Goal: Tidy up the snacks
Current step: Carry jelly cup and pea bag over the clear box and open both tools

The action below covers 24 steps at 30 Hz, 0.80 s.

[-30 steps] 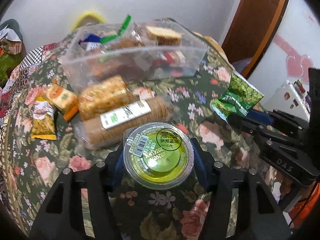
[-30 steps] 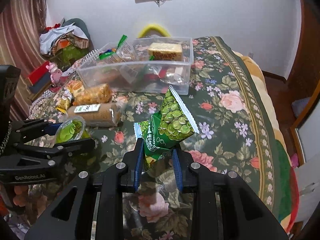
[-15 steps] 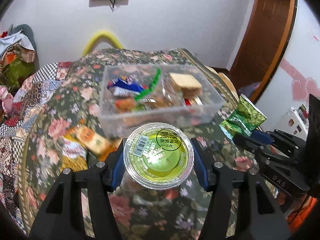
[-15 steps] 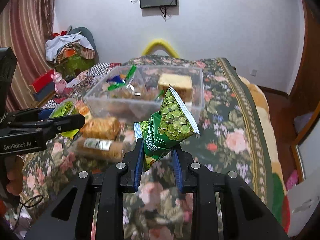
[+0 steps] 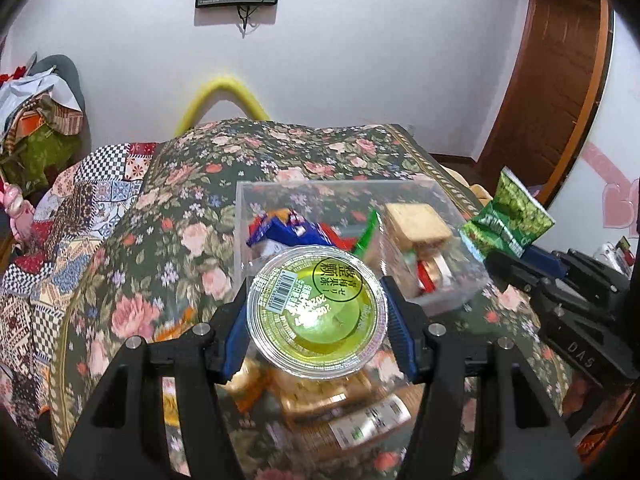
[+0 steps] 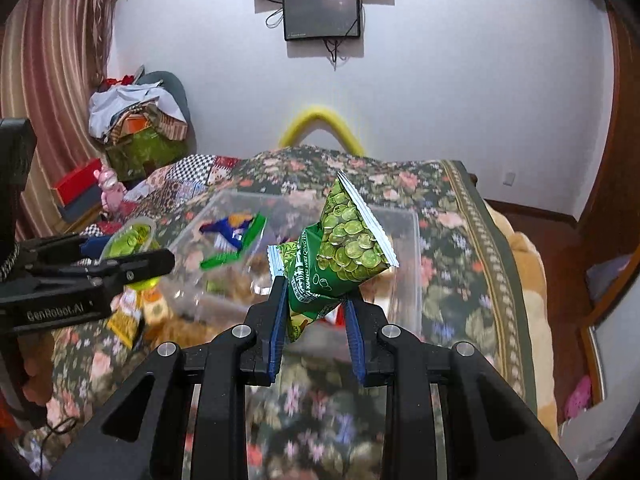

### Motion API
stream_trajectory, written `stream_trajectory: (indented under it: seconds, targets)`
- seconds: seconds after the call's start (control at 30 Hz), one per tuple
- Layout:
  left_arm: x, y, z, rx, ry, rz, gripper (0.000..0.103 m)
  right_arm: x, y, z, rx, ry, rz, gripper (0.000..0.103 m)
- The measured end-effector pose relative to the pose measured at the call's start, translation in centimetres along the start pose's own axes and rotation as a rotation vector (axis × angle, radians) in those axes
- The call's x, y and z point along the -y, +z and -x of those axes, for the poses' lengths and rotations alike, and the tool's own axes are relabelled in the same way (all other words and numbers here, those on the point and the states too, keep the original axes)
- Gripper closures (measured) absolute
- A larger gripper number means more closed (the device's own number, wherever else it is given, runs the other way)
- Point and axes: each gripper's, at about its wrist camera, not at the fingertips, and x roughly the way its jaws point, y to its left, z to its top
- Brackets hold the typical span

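Observation:
My left gripper (image 5: pixel 318 316) is shut on a round green jelly cup (image 5: pixel 317 311) and holds it in the air just short of the near wall of a clear plastic box (image 5: pixel 280 192). The box holds several snacks, among them a blue packet (image 5: pixel 276 230) and a sponge cake (image 5: pixel 416 222). My right gripper (image 6: pixel 316 308) is shut on a green pea snack bag (image 6: pixel 344 252), held above the box's near edge (image 6: pixel 412 240). The jelly cup (image 6: pixel 128 240) and left gripper (image 6: pixel 120 268) show at the left of the right wrist view.
The box stands on a bed with a dark floral cover (image 5: pixel 184 208). Loose snack packs lie under the left gripper (image 5: pixel 352 412) and at the box's left (image 6: pixel 128 312). A pile of clothes (image 6: pixel 136 120) is at the far left, a wooden door (image 5: pixel 560 80) at the right.
Both grippers have risen and moved forward toward the clear box, each still holding its snack. The loose packs on the bed have slid under the left gripper.

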Motion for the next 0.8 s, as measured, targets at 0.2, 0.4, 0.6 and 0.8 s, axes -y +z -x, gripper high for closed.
stream_trajectory:
  seconds: [0.2, 0.4, 0.6, 0.8]
  targets:
    - [-0.7, 1.3, -2.3, -0.009, 0.007, 0.007, 0.044, -0.3, 1.2, -2.3, -0.003, 0.003, 0.011, 0.078]
    - [-1.7, 2.3, -4.4, -0.02, 0.006, 0.041, 0.044, -0.8, 2.2, -5.2, -0.031, 0.026, 0.027, 0.078]
    - [-2.4, 2.7, -6.3, -0.048, 0.007, 0.058, 0.044, -1.3, 2.5, -7.8, -0.075, 0.037, 0.055, 0.078]
    - [-2.7, 2.7, -7.6, -0.07, -0.002, 0.07, 0.044, -1.4, 2.7, -9.4, -0.097, 0.043, 0.067, 0.078]
